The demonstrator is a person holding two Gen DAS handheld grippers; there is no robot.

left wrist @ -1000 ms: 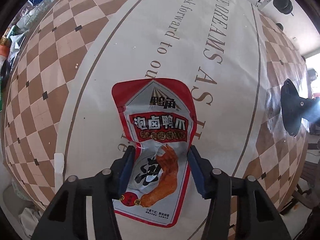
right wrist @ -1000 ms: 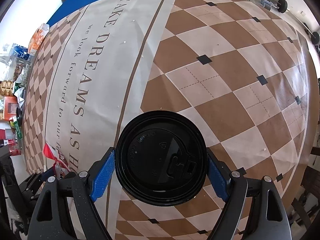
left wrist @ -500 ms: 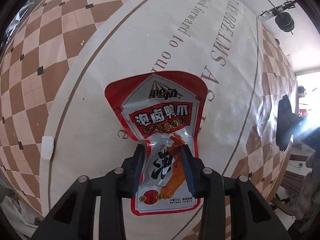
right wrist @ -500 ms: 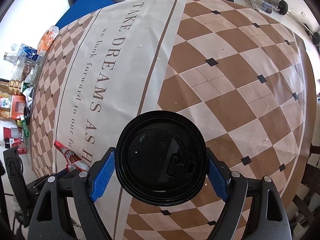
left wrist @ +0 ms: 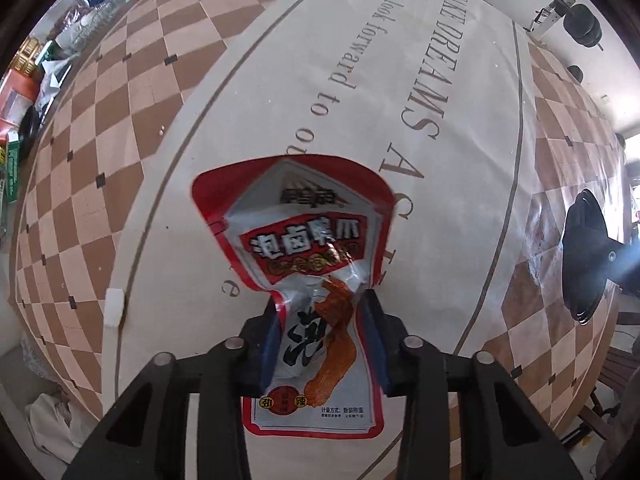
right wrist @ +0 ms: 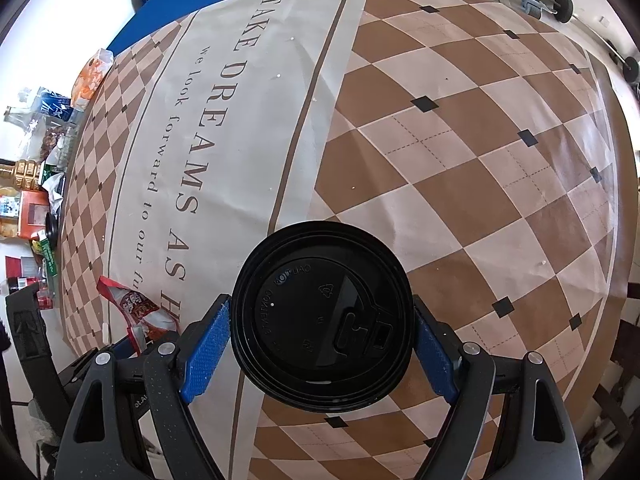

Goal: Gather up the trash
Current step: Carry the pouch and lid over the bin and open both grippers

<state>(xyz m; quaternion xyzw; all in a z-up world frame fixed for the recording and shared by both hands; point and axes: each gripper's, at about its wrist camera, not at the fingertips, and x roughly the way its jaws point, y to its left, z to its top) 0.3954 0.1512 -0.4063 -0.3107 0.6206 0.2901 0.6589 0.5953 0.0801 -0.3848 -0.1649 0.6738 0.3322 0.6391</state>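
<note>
My left gripper [left wrist: 322,312] is shut on a red and white snack wrapper [left wrist: 304,248] with Chinese print, pinching its crumpled middle and holding it just above the tablecloth. The wrapper also shows in the right wrist view [right wrist: 138,306], at the lower left. My right gripper [right wrist: 322,318] is shut on a black plastic cup lid [right wrist: 322,314], its blue pads [right wrist: 206,350] pressing the rim on both sides. The lid [left wrist: 582,256] appears edge-on at the right of the left wrist view.
The table carries a brown and beige checkered cloth [right wrist: 460,168] with a cream band printed "TAKE DREAMS". Bottles, packets and boxes [right wrist: 32,184] crowd the table's left edge. A blue board [right wrist: 168,12] leans beyond the far edge. A small white scrap [left wrist: 114,306] lies left of the wrapper.
My left gripper closed on the wrapper, crumpled its middle and raised it off the cloth. My right gripper kept the lid and rose slightly.
</note>
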